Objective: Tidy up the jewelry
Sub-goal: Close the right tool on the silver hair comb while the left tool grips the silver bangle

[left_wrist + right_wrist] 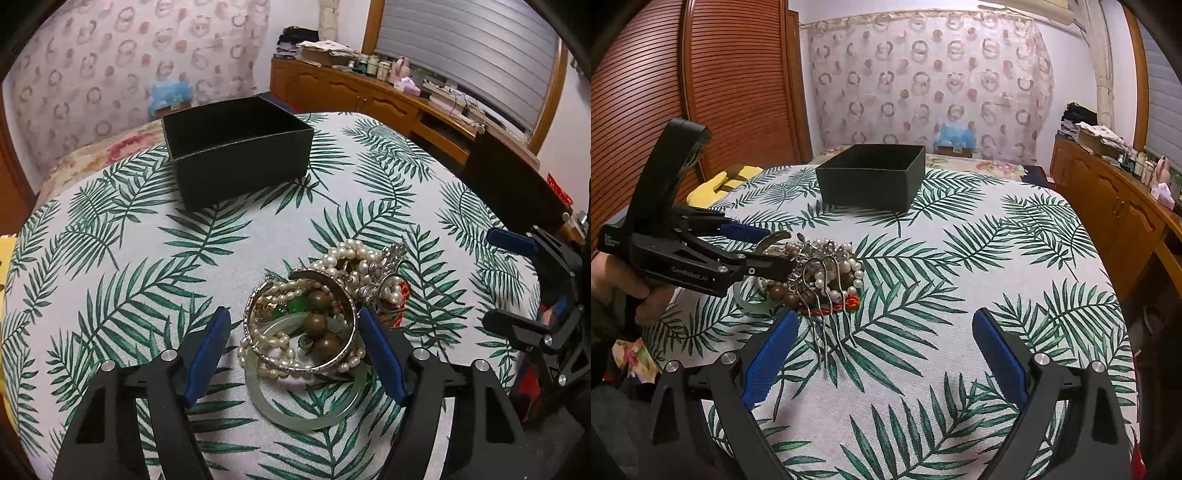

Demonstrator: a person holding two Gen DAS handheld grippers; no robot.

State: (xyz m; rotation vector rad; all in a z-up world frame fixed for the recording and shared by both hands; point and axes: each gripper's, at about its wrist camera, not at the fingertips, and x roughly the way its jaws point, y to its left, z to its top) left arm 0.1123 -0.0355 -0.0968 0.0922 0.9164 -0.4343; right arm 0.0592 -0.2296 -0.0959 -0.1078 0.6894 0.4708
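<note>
A tangled jewelry pile (pixel 321 310) lies on the leaf-print tablecloth: pearl strands, a silver bangle (pixel 349 332), brown wooden beads, a pale green jade bangle (pixel 306 417) and a red cord. My left gripper (pixel 293 317) is open, its blue fingers on either side of the pile's near part. In the right wrist view the left gripper (pixel 768 247) reaches into the pile (pixel 820 277) from the left. A silver hair comb (pixel 827 317) sticks out toward me. My right gripper (pixel 884 321) is open and empty, right of the pile. An open black box (pixel 236 147) stands behind.
The box also shows in the right wrist view (pixel 871 177) at the table's far side. A wooden sideboard (pixel 1115 206) with bottles and clutter runs along the right. A louvred wooden door (pixel 701 92) is at the left. A yellow object (pixel 716 184) lies at the table's far left edge.
</note>
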